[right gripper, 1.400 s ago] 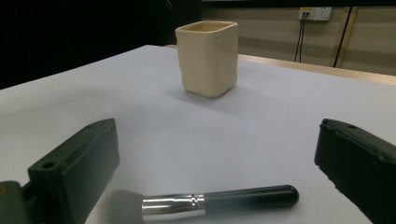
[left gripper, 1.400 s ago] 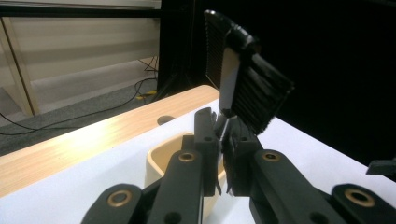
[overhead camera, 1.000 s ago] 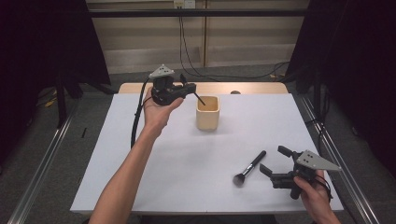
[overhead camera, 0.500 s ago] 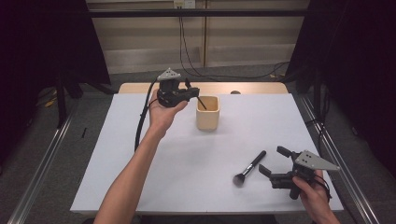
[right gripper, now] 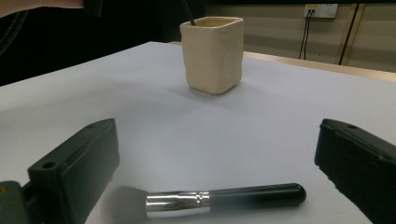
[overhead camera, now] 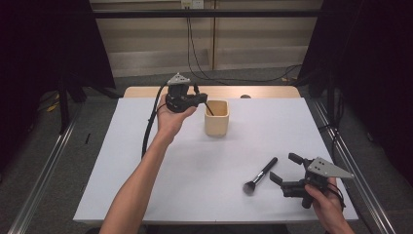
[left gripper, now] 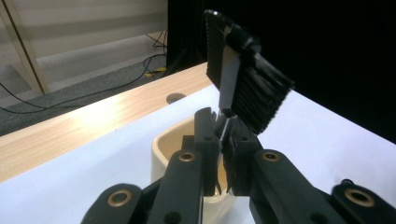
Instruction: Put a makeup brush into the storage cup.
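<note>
A cream square cup (overhead camera: 216, 118) (left gripper: 170, 140) (right gripper: 213, 53) stands at the far middle of the white table. Just left of it and above its rim, my left gripper (overhead camera: 200, 99) (left gripper: 219, 128) is shut on the thin handle of a black comb-like brush (left gripper: 243, 79). The brush head sticks up past the jaws, and the handle's other end (overhead camera: 209, 108) dips into the cup. A black makeup brush (overhead camera: 261, 174) (right gripper: 219, 200) with a silver ferrule lies flat at the near right. My right gripper (overhead camera: 283, 166) (right gripper: 217, 140) is open, its jaws on either side of that brush without touching it.
A white cover (overhead camera: 122, 161) lies over the table, with a wooden strip (overhead camera: 272, 91) bare along the far edge. A cable (overhead camera: 148, 131) trails from the left gripper down beside the forearm. Metal rails flank the table, and black curtains hang on both sides.
My left gripper has sunk a little and shifted right toward the cup, carrying the brush with it. The right gripper and the makeup brush have not moved.
</note>
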`<state>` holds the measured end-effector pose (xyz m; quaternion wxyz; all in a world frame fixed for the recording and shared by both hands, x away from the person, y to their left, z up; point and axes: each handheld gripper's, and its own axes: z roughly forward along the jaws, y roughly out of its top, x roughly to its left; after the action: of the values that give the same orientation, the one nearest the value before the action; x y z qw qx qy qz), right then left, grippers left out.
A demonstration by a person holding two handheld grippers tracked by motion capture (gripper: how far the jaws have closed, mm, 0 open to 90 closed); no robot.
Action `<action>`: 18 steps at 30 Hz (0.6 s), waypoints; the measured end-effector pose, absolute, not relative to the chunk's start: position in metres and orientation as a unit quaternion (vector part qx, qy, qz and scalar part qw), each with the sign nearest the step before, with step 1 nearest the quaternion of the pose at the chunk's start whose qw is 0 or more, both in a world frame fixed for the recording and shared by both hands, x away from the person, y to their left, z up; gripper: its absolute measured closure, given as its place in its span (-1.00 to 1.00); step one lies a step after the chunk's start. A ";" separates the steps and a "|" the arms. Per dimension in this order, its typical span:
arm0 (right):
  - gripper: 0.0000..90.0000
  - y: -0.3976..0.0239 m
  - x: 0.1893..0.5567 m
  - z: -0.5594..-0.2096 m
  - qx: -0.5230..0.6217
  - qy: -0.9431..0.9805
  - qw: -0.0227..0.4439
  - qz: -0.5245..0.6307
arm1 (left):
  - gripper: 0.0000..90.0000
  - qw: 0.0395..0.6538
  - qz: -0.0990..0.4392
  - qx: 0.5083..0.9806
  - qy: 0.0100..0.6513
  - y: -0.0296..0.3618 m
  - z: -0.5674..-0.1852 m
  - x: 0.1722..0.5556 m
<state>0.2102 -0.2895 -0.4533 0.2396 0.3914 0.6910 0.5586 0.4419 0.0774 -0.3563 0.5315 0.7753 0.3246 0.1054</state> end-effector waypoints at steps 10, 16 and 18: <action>-1.00 -0.290 0.209 -0.453 0.391 0.690 0.241 0.559 | 0.90 0.524 0.100 0.780 0.327 0.074 -0.367 0.445; -1.00 -0.290 0.209 -0.453 0.391 0.691 0.240 0.558 | 0.90 0.519 0.098 0.781 0.333 0.072 -0.375 0.447; -1.00 -0.290 0.209 -0.453 0.391 0.691 0.241 0.559 | 0.90 0.518 0.097 0.782 0.332 0.071 -0.377 0.447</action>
<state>0.2089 -0.2897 -0.4532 0.2405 0.3905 0.6910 0.5587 0.4469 0.0714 -0.3766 0.5184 0.7819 0.3325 0.0968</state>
